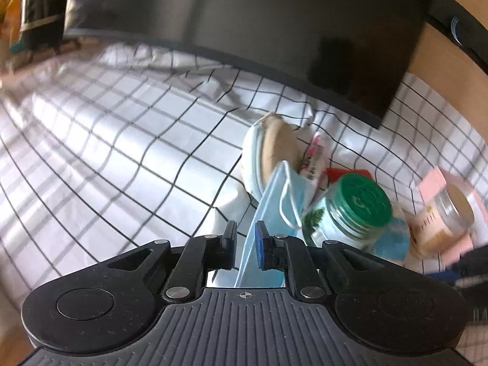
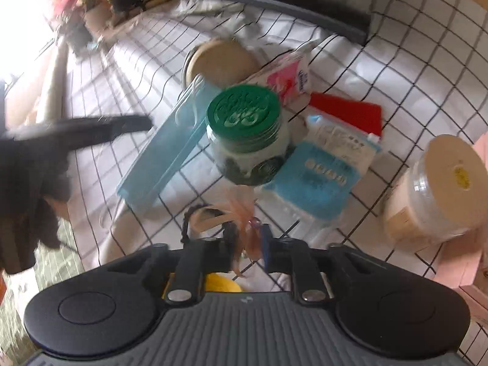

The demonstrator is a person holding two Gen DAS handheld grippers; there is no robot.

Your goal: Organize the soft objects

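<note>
My left gripper [image 1: 245, 238] is shut on one end of a light blue face mask [image 1: 268, 201], which hangs between the jaws above the checked cloth. The mask also shows in the right wrist view [image 2: 161, 155], with the dark left gripper at its left end. My right gripper [image 2: 248, 241] is shut on a small clear peach-tinted bag with hair ties [image 2: 244, 210], just in front of a green-lidded jar [image 2: 247, 134]. A blue tissue pack [image 2: 320, 164] and a pink tissue pack [image 2: 289, 76] lie beside the jar.
A white cloth with a black grid [image 1: 122, 152] covers the table. A dark monitor [image 1: 274, 30] stands at the back. A clear jar with a tan lid [image 2: 433, 183] sits right, near a pink box [image 2: 469, 262]. A red card [image 2: 350, 109] and a round tan-lidded container [image 2: 222, 61] lie behind the jar.
</note>
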